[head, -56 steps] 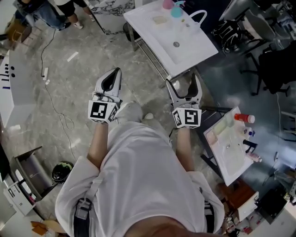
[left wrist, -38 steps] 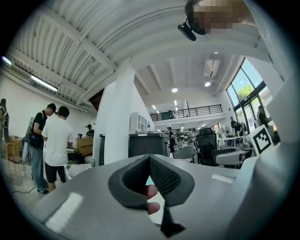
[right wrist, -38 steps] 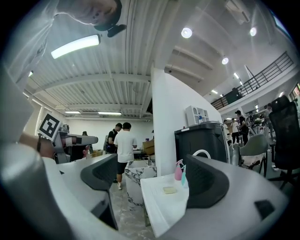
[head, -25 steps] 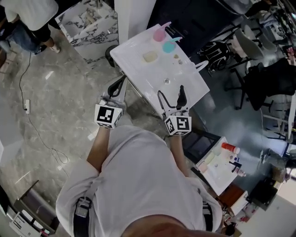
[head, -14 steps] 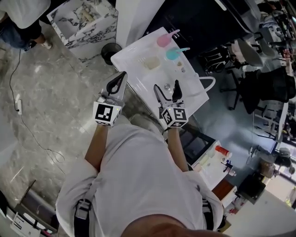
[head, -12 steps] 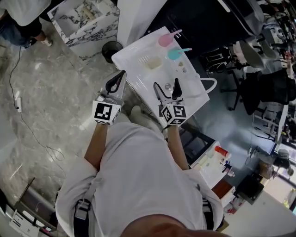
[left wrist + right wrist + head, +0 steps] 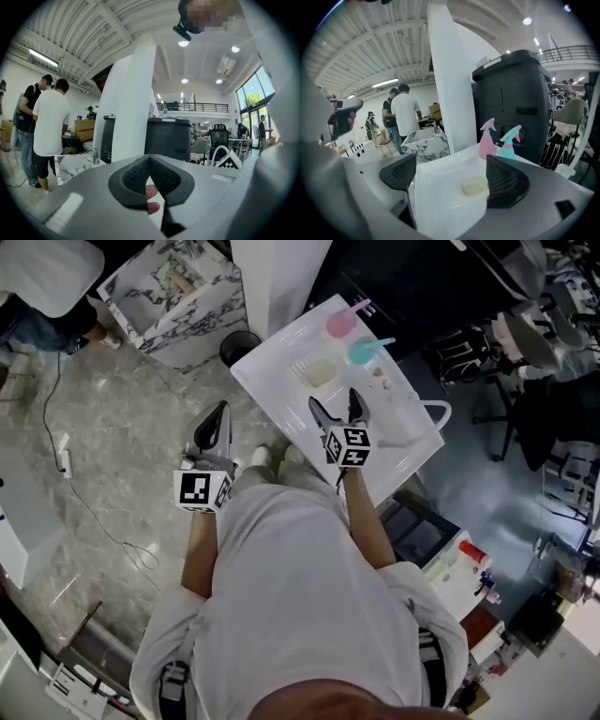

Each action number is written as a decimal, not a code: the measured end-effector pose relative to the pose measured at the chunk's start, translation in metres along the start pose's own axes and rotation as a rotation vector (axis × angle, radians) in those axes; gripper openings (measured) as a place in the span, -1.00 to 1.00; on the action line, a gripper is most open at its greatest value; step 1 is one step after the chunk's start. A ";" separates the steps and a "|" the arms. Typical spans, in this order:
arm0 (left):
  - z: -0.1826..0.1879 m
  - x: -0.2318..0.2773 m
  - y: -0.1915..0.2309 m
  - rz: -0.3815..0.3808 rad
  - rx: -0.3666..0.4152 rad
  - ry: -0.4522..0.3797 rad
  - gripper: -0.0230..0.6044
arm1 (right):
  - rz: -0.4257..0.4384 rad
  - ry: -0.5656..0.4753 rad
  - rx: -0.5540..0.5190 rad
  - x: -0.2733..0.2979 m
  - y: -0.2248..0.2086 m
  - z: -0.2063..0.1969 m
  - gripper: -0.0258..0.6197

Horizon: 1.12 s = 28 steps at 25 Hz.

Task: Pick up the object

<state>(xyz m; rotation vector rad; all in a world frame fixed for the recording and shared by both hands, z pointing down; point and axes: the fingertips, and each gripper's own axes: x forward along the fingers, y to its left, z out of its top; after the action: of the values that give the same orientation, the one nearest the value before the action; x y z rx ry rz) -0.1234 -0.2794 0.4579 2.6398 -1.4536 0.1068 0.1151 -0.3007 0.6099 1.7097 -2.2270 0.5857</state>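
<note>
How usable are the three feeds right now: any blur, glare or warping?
Head view: sharp, evenly lit; the white sink is bright but not blown out. Left gripper view: heavy fisheye, dark corners, ceiling lights flare, the shut left tool looms soft. Right gripper view: same fisheye; the open right tool is slightly soft, the spray bottles are fairly clear.

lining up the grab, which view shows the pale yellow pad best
The right gripper view: the pale yellow pad lies close ahead, framed by the open jaws. The head view shows it small, from above. The left gripper view misses it.
</note>
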 end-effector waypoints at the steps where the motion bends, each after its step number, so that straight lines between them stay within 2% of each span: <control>1: 0.001 -0.001 0.002 0.011 0.006 0.006 -0.93 | 0.003 0.022 0.007 0.009 -0.004 -0.009 0.53; 7: -0.003 -0.019 0.009 0.108 0.021 0.058 -0.93 | 0.033 0.146 0.056 0.057 -0.027 -0.064 0.53; 14: -0.018 -0.059 0.018 0.243 0.019 0.143 -0.93 | 0.079 0.240 0.078 0.104 -0.040 -0.102 0.50; 24: -0.036 -0.127 0.028 0.456 -0.022 0.225 -0.93 | 0.164 0.387 0.001 0.160 -0.033 -0.149 0.35; 28: -0.044 -0.143 0.029 0.514 -0.034 0.243 -0.93 | 0.185 0.434 -0.031 0.171 -0.030 -0.163 0.27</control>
<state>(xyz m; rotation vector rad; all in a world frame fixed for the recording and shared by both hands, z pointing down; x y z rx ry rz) -0.2241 -0.1685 0.4859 2.0742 -1.9713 0.4266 0.0936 -0.3761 0.8351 1.2224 -2.0709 0.8661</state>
